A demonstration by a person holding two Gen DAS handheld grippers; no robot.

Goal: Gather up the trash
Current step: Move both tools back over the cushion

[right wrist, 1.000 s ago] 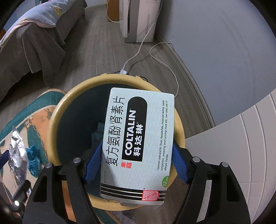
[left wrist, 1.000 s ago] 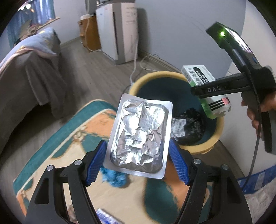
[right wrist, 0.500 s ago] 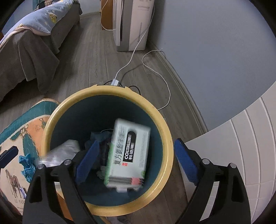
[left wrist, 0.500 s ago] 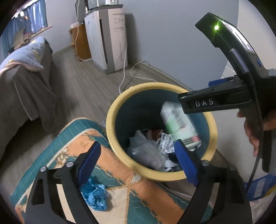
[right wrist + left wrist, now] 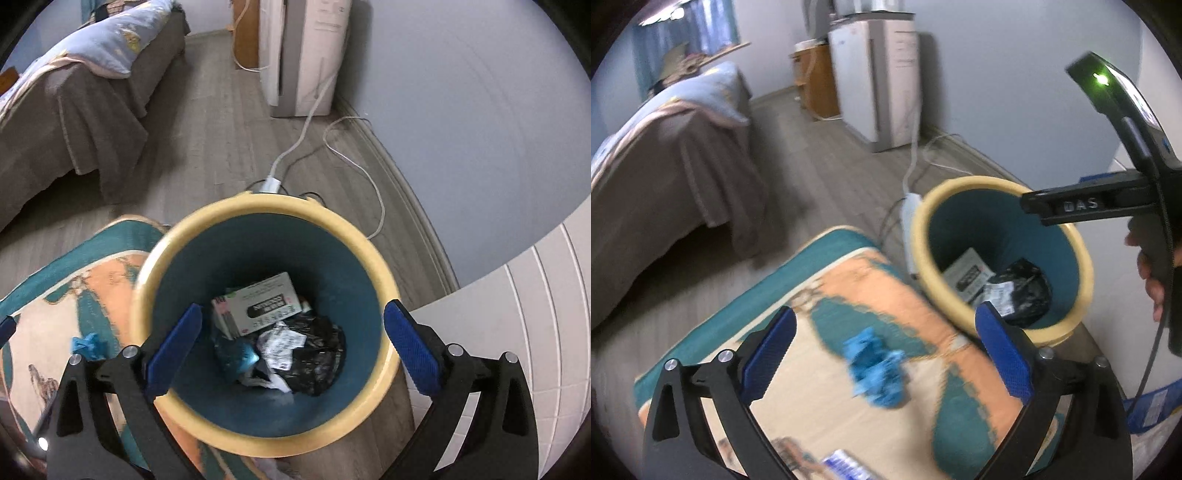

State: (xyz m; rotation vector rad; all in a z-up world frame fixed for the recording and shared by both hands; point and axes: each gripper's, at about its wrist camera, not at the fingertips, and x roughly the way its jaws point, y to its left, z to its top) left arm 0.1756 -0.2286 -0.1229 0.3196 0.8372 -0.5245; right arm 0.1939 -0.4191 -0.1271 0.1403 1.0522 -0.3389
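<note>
A yellow-rimmed teal trash bin (image 5: 207, 236) stands on the floor; it also shows in the left wrist view (image 5: 925, 221). Inside it lie a white medicine box (image 5: 258, 306), a black bag (image 5: 314, 354) and crumpled paper. My right gripper (image 5: 291, 343) is open and empty, held above the bin. My left gripper (image 5: 886, 354) is open and empty above the rug, left of the bin. A crumpled blue wad (image 5: 879, 369) lies on the rug between the left fingers; it also shows in the right wrist view (image 5: 88, 345).
A teal and orange rug (image 5: 849, 280) lies beside the bin. A bed (image 5: 665, 155) stands at the left. A white appliance (image 5: 882, 74) stands by the wall with cables (image 5: 332, 147) on the floor. A blue-striped packet (image 5: 846, 465) lies at the rug's near edge.
Both grippers opened and dropped their loads: the foil blister pack and the medicine box fell into the bin. The left gripper then swung left, toward the rug.
</note>
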